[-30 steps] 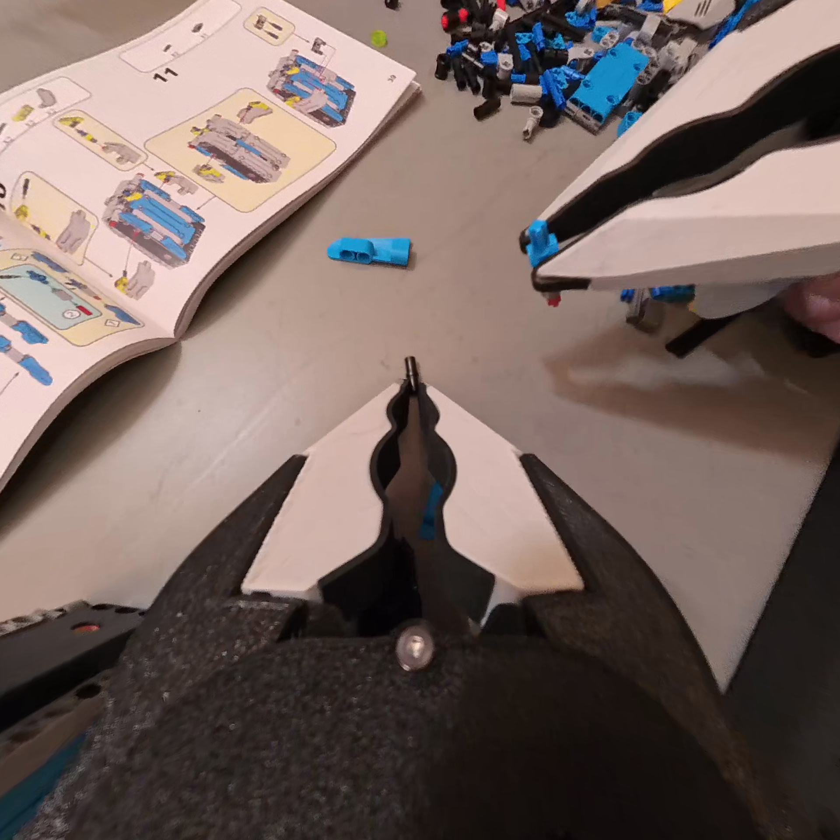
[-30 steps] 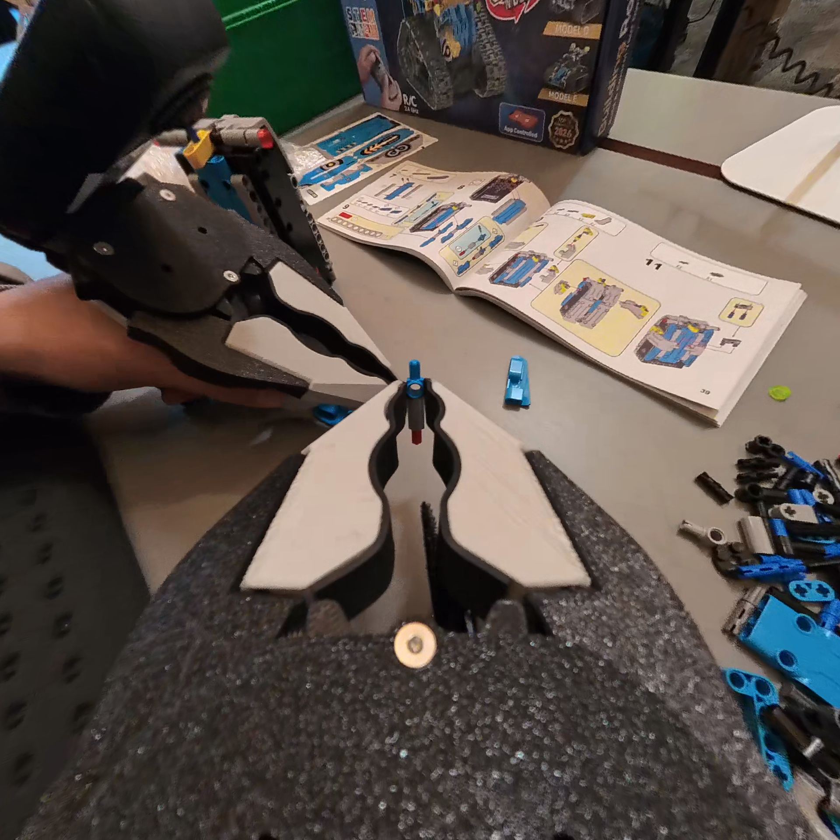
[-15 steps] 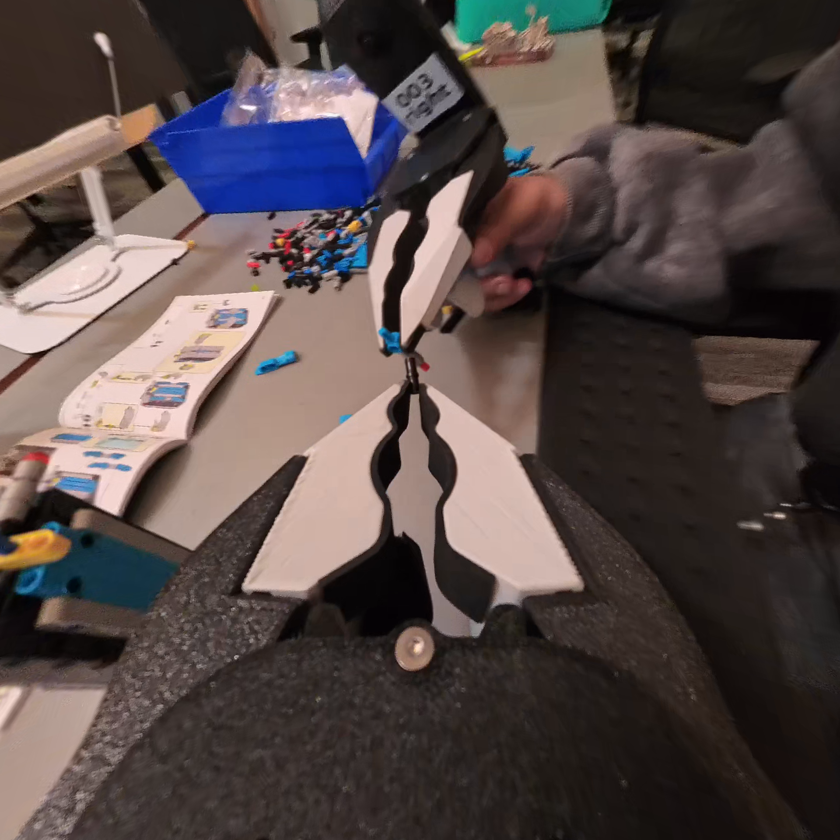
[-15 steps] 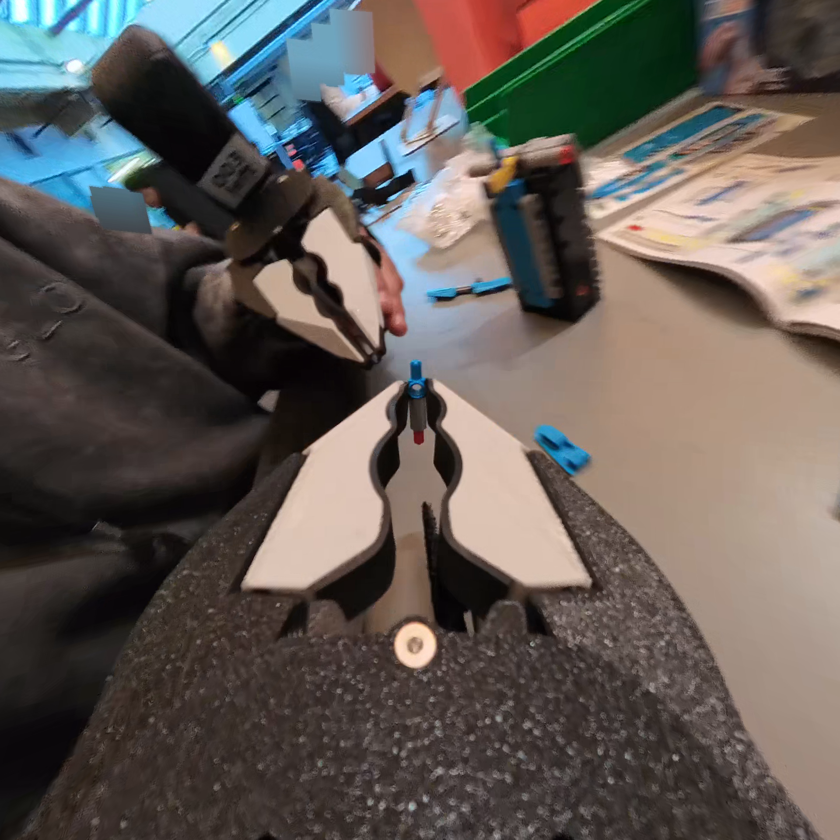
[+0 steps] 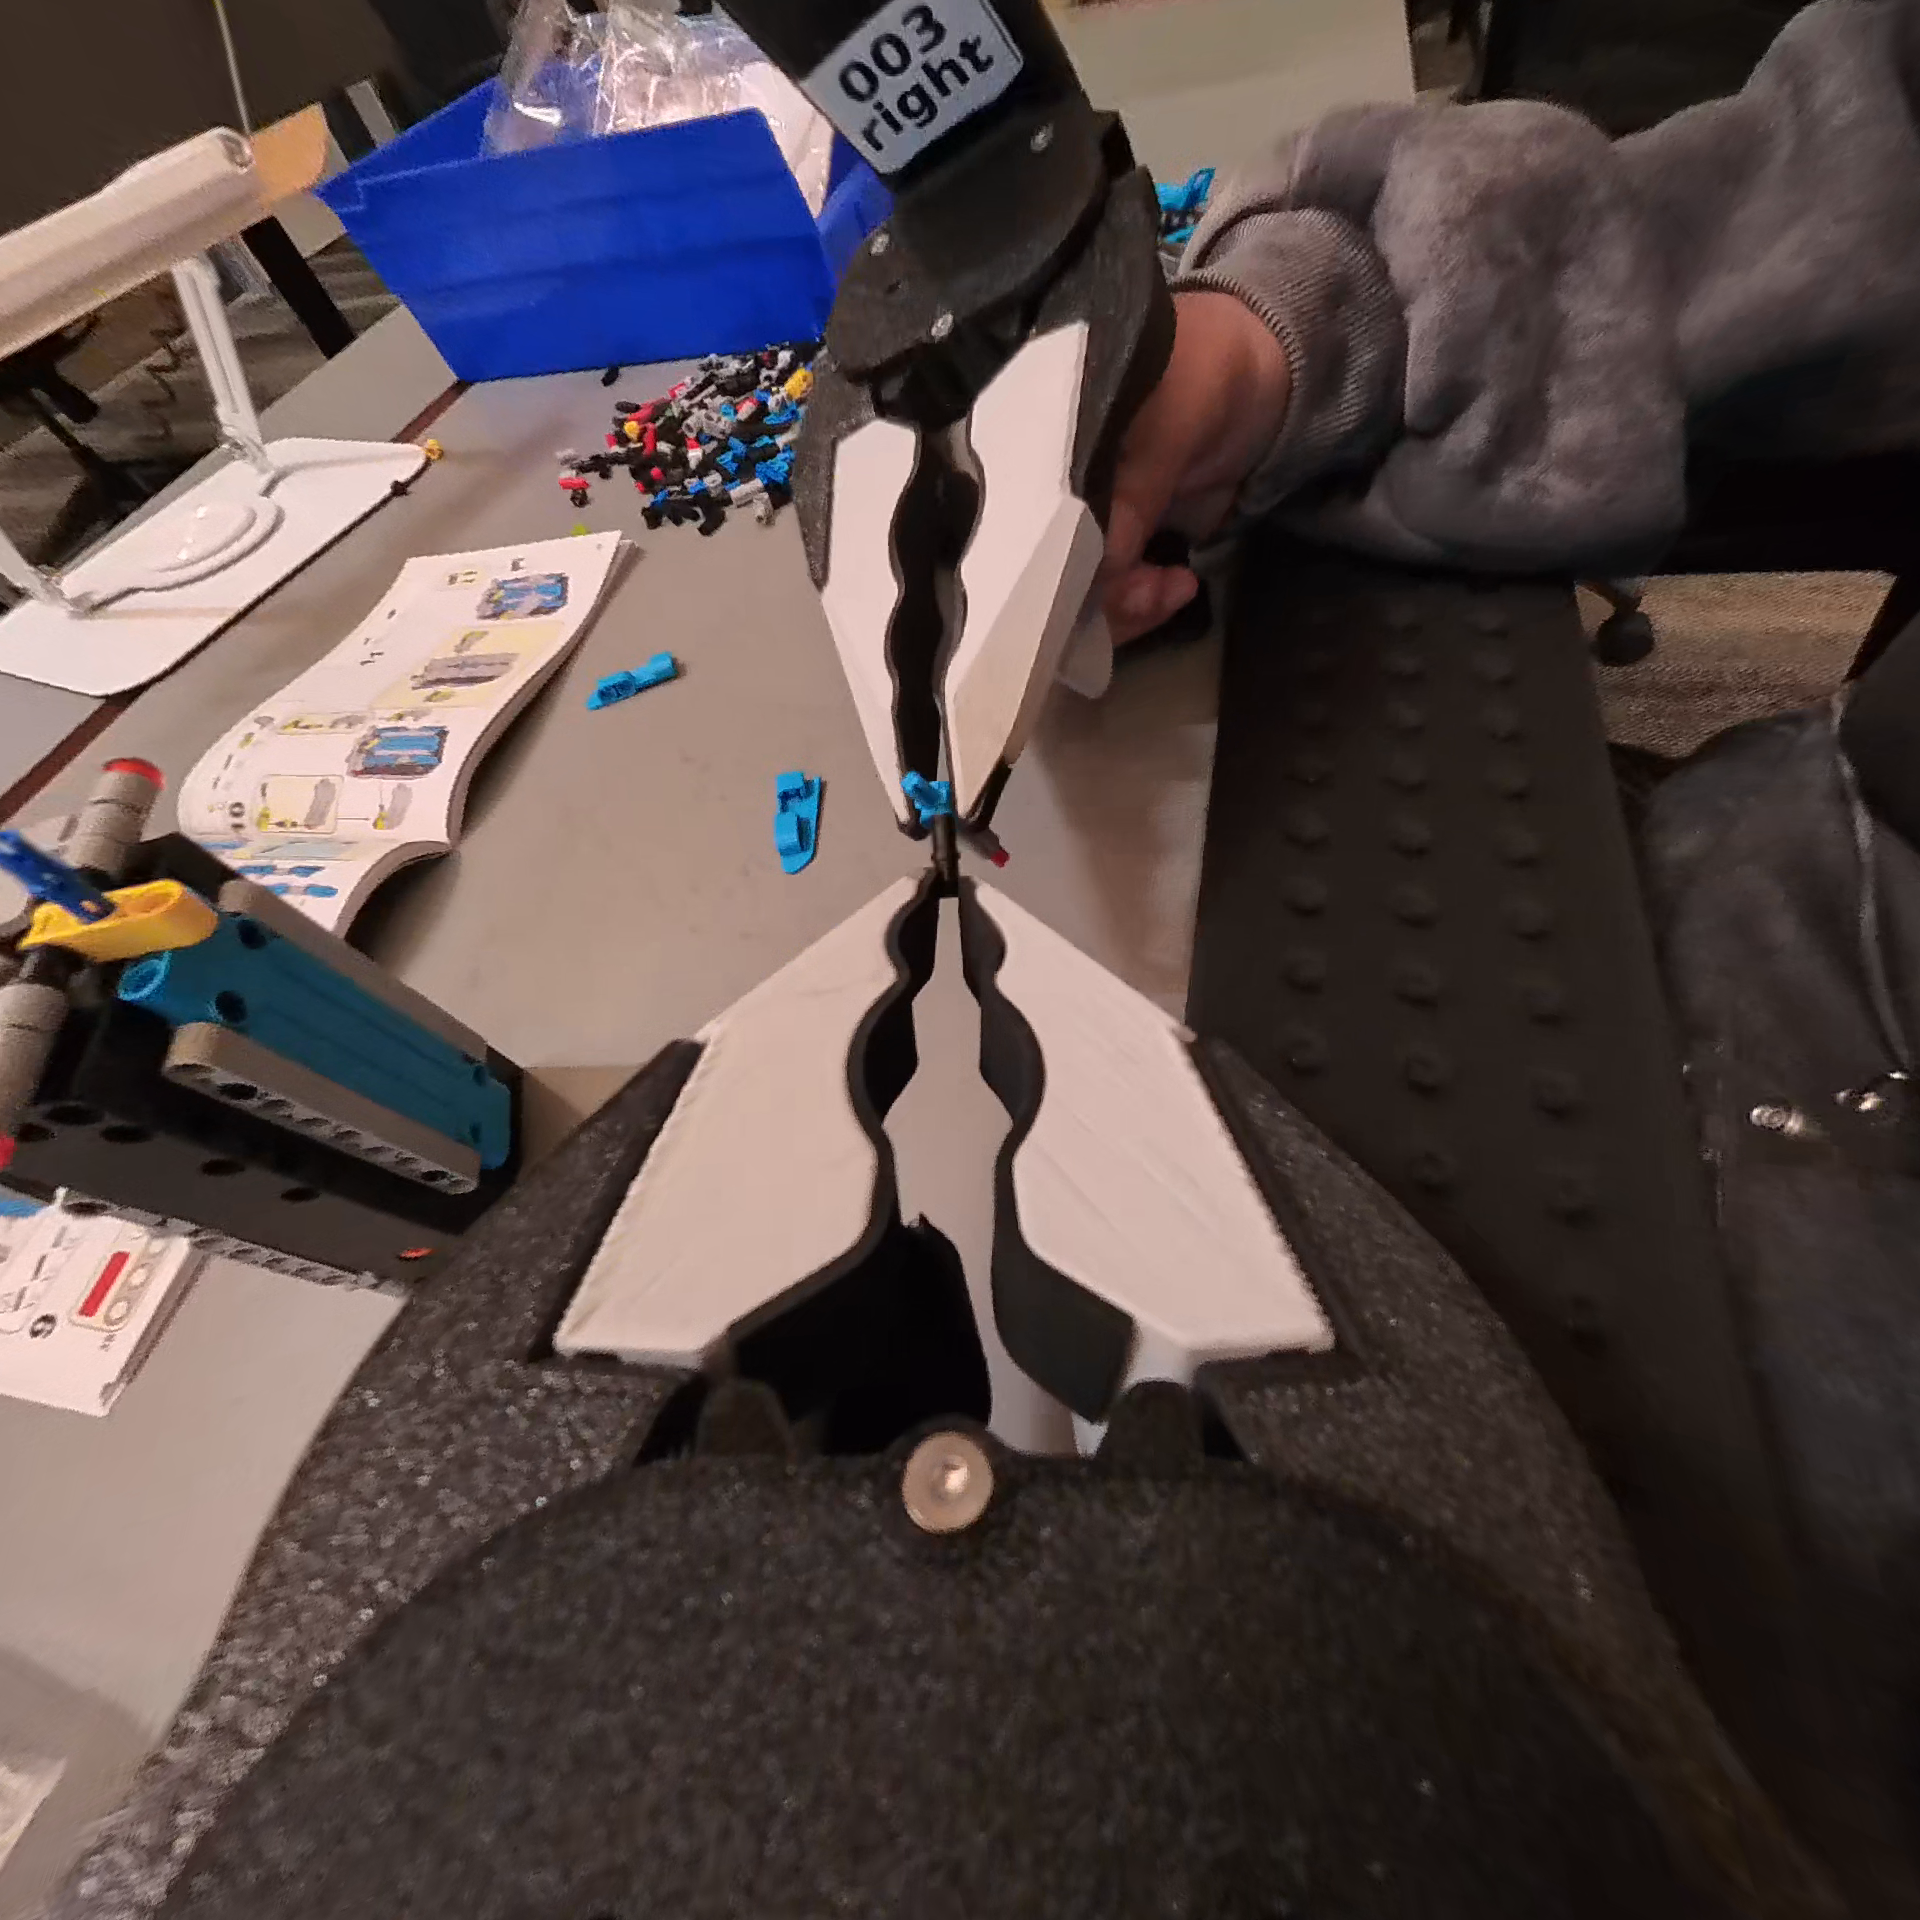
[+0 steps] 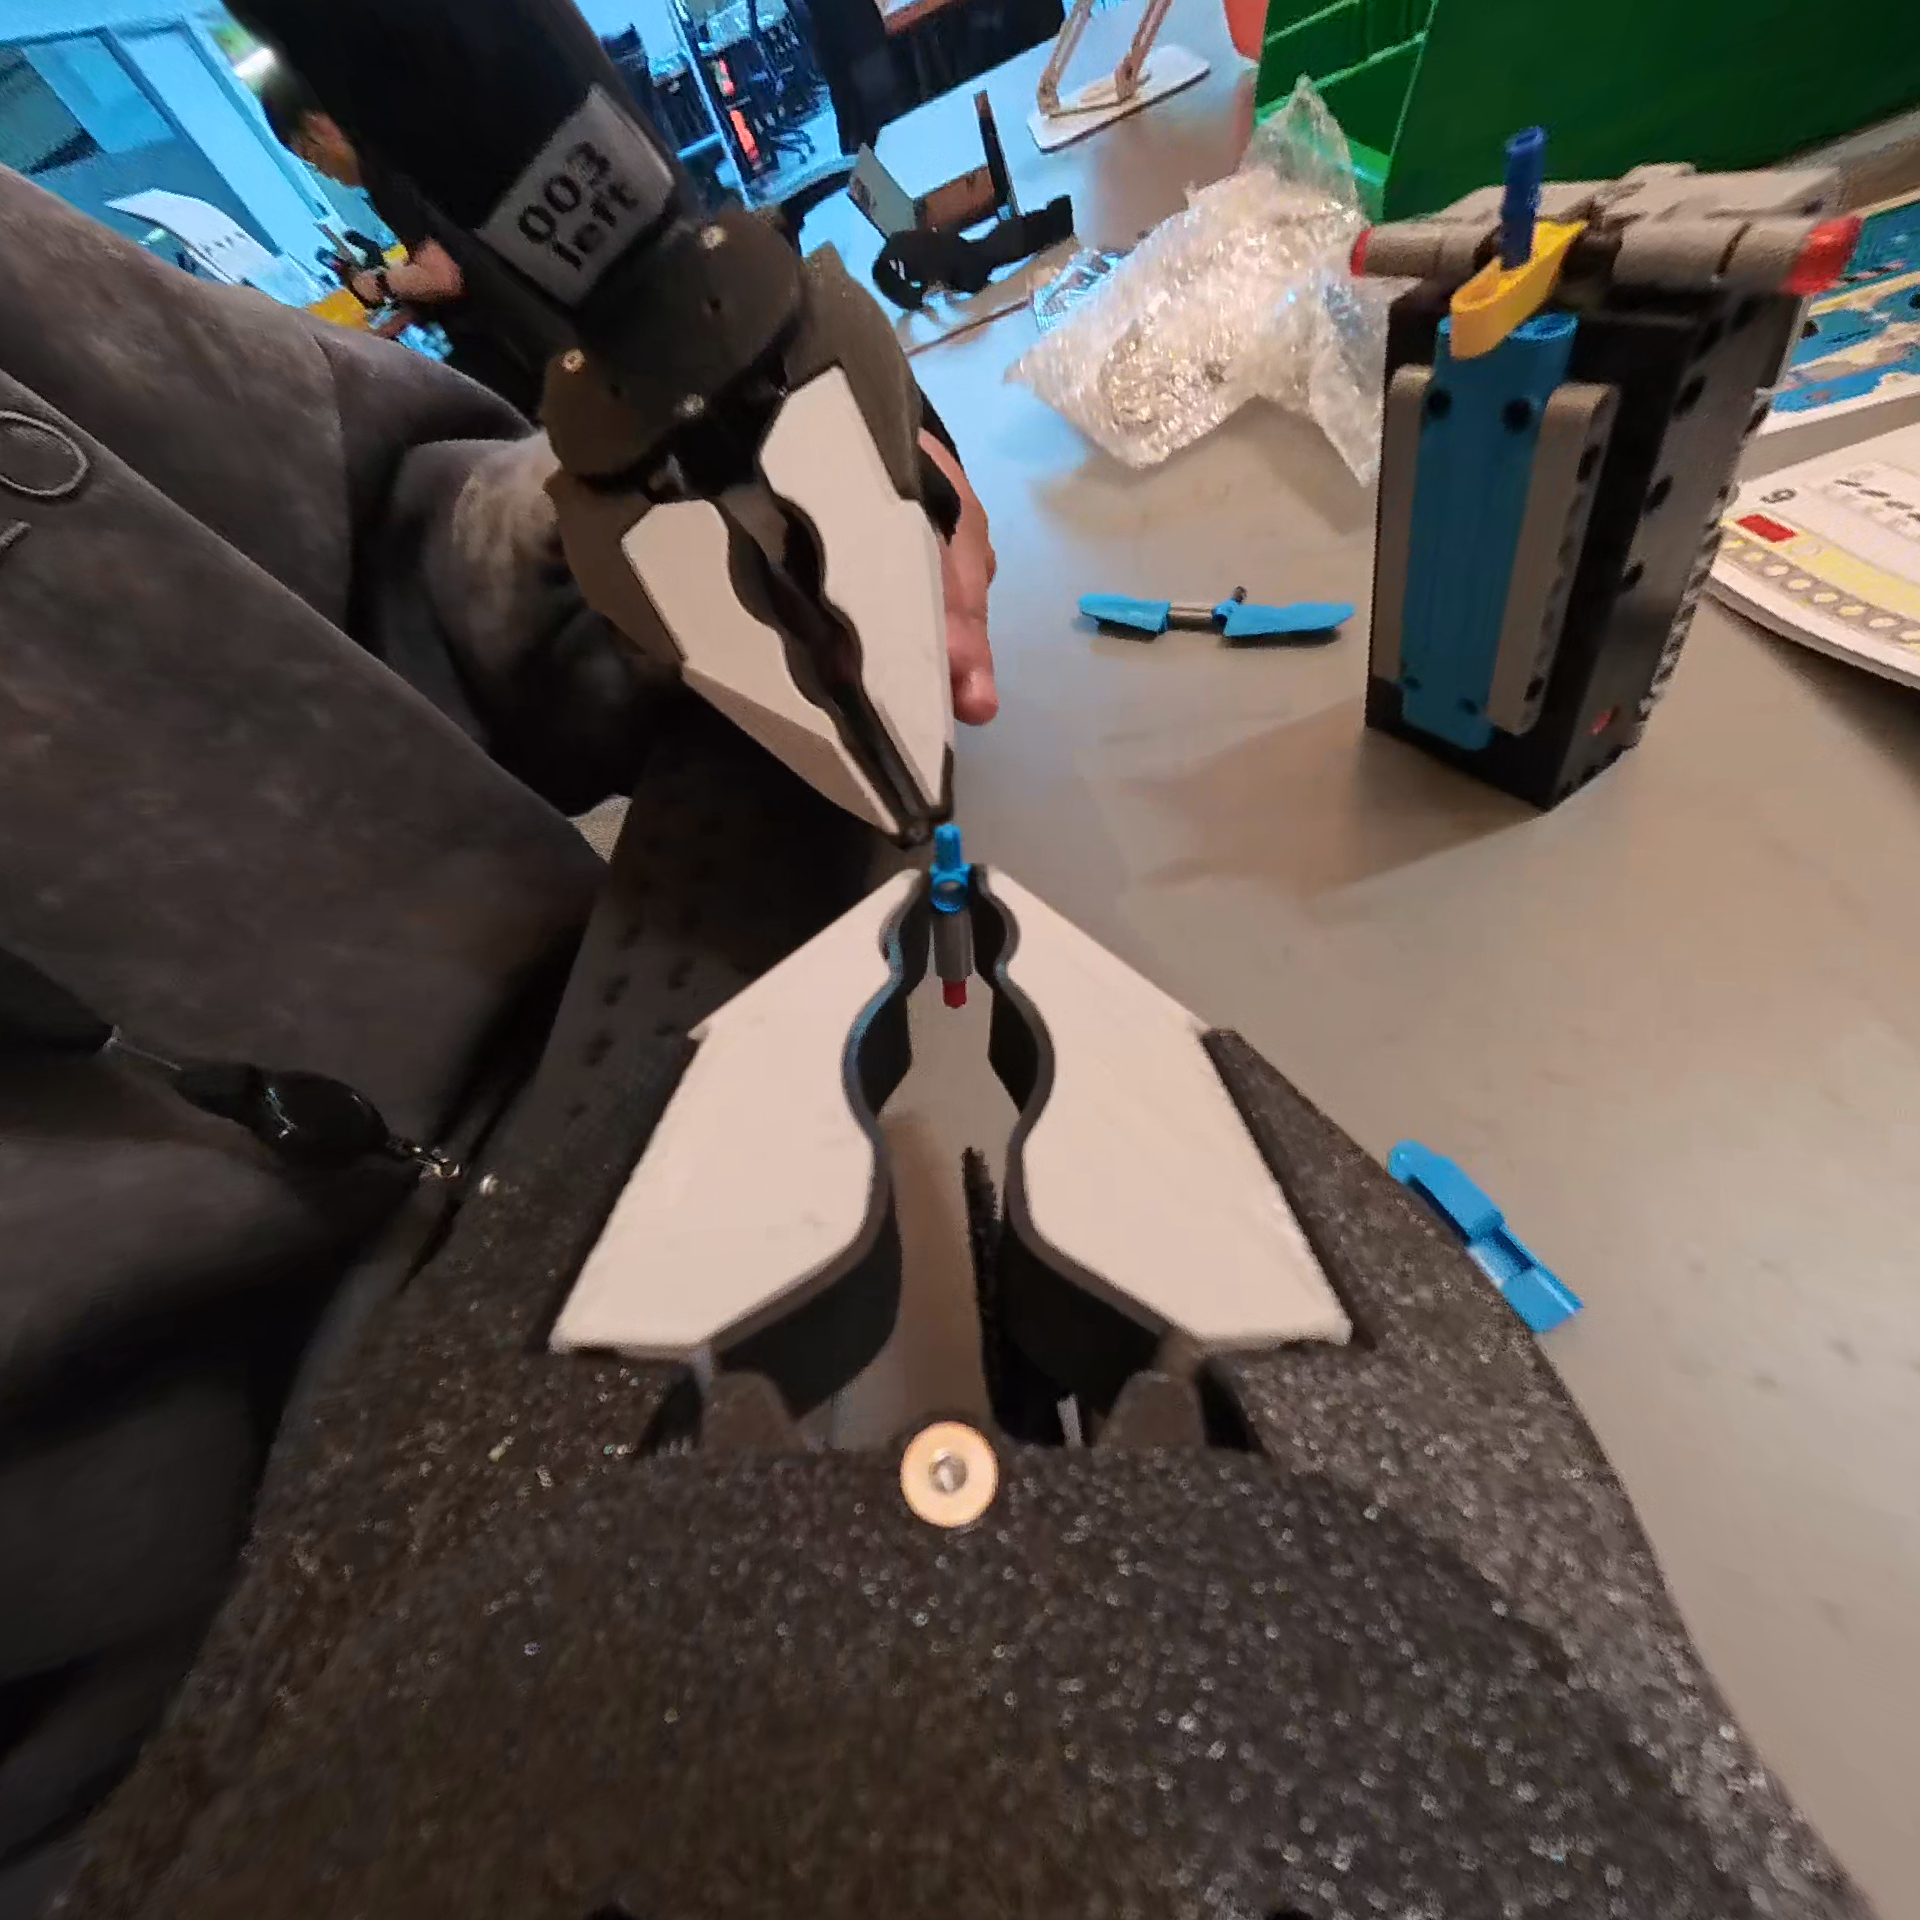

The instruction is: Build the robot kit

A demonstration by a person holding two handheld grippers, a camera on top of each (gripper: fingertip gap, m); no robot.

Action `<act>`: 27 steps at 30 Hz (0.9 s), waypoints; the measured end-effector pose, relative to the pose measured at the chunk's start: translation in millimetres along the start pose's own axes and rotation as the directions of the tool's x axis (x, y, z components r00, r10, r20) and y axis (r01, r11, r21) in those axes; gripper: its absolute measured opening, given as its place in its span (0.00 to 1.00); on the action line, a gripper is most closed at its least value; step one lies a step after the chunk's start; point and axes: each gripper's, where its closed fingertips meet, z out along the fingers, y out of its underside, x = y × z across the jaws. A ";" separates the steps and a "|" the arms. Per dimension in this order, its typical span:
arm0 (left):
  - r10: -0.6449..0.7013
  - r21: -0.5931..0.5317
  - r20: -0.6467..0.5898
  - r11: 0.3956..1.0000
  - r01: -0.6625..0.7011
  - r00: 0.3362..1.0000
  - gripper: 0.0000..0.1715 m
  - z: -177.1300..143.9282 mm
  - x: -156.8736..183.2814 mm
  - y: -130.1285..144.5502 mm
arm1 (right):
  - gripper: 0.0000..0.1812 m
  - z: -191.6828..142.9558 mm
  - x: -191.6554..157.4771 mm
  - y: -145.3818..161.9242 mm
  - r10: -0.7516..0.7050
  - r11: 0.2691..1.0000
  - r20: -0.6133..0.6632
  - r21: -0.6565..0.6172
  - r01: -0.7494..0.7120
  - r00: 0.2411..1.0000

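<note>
My left gripper (image 5: 943, 891) is shut on a small black pin (image 5: 943, 844) that sticks out of its tips. My right gripper (image 6: 948, 883) is shut on a small blue connector (image 6: 948, 876) on a grey axle with a red end (image 6: 950, 951). The two grippers meet tip to tip above the near table edge. The black pin touches the blue connector (image 5: 923, 795) held by the right gripper (image 5: 940, 821). The left gripper (image 6: 925, 821) shows in the right wrist view, its tips just at the connector's blue stub.
A black, grey and blue brick assembly (image 6: 1558, 520) stands on the grey table (image 6: 1558, 987); it also shows in the left wrist view (image 5: 260, 1091). An open instruction booklet (image 5: 416, 707), loose blue parts (image 5: 798, 821), a parts pile (image 5: 707, 447), a blue bin (image 5: 592, 249) and a plastic bag (image 6: 1195, 353) lie around. The tips of both grippers are at nearly the same place.
Both grippers rose from pointing down at the table and turned to face each other. Their tips closed in until the black pin met the blue connector.
</note>
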 end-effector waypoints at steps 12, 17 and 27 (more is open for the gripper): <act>-0.015 0.000 -0.006 1.000 0.015 1.000 0.01 11.3 0.0 4.5 | 0.04 4.2 -5.8 -2.7 -0.001 1.000 0.032 0.011 0.001 0.999; -0.010 0.032 0.002 0.999 0.010 1.000 0.00 18.1 3.3 -0.3 | 0.04 4.3 -12.9 -9.9 -0.013 0.999 0.061 0.042 0.011 0.998; -0.028 -0.011 0.047 1.000 0.029 0.999 0.00 19.2 -5.5 9.8 | 0.04 -1.6 5.8 1.1 0.053 0.999 0.003 -0.004 -0.053 0.999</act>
